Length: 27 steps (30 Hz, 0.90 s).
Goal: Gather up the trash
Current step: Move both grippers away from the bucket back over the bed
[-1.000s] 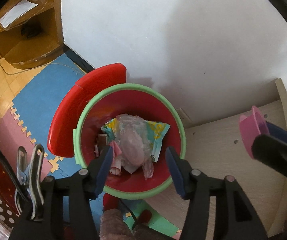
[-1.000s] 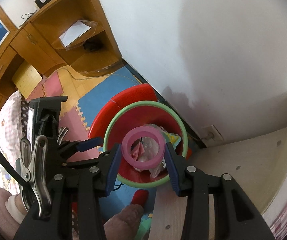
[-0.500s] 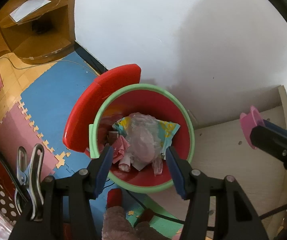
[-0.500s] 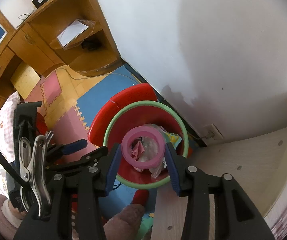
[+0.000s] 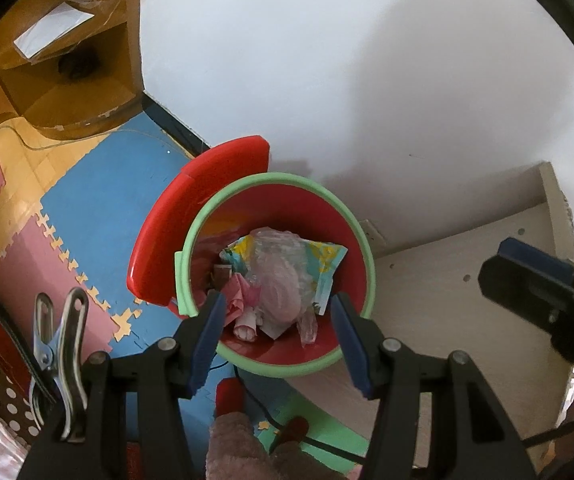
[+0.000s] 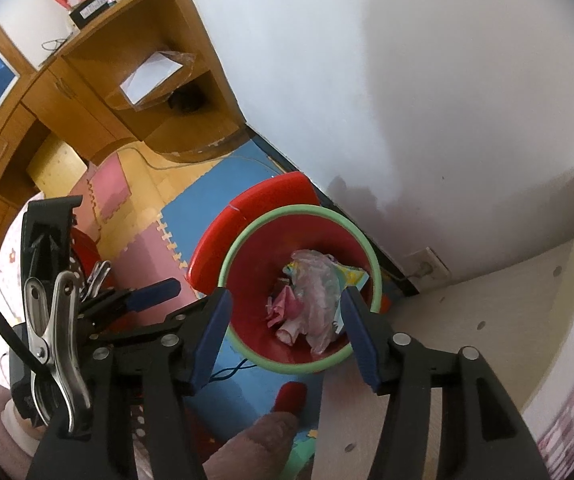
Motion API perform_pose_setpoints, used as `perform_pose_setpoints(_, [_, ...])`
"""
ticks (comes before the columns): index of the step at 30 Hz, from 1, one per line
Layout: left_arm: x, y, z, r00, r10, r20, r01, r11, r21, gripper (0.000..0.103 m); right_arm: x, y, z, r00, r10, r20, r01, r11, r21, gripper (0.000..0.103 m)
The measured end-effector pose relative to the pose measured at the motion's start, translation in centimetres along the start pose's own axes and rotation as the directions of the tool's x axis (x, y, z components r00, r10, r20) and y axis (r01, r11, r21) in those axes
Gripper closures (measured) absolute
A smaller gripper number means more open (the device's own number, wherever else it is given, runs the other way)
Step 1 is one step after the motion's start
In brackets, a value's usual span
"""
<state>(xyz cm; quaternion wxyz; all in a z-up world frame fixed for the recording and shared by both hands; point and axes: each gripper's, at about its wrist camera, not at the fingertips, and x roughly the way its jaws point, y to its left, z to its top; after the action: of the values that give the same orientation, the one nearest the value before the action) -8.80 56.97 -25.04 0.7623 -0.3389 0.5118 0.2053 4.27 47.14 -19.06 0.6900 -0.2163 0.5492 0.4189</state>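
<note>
Trash [image 5: 271, 280] lies inside the red bin [image 5: 275, 366], which stands on the floor against the white wall [image 5: 327, 60], beside a pale wooden board [image 5: 447, 300].

Left wrist view: the left gripper [image 5: 275, 328] hangs above the near rim of the bin with its blue-padded jaws spread apart and nothing between them. The bin's green rim ring is fully visible, and its red lid [image 5: 191, 220] stands tilted open on the far-left side. The contents are a clear crumpled plastic bag, a printed wrapper [image 5: 327, 264] in yellow and teal, and pink crumpled paper [image 5: 239, 304]. The other tool's black body enters at the right edge, over the board.

Right wrist view: the right gripper [image 6: 285, 322] also sits above the bin [image 6: 299, 364], released, jaws wide and empty. The same trash [image 6: 311, 300] rests at the bottom, directly below the gap between the jaws. The left gripper [image 6: 143, 296] shows at the left, lower over the foam floor mat [image 6: 191, 208]. A wooden desk [image 6: 99, 80] stands further along the wall.

Step in hand, as a judgement: deposit into the bin appears complete for this item, since neither tool carries anything. The next move calls for withdrawing both tools clear of the rim and locating any remaining loose item; none is visible on the mat or board here.
</note>
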Motion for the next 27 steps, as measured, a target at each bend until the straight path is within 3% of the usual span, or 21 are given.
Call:
perform_pose_setpoints(12, [-4.1,-2.2,-0.3,0.998,0.002,0.065,-0.006,0.998,0.057,0.046,-5.2,1.0,-2.6,0.995,0.041,0.095,-0.045,0.998,0.043,0.045])
perform_pose_setpoints(27, [-12.6,-5.2,-3.5,0.987,0.052,0.150,-0.065,0.994,0.086,0.046,-14.6,1.9,-8.5,0.969,0.083,0.232,-0.097,0.994,0.050,0.045])
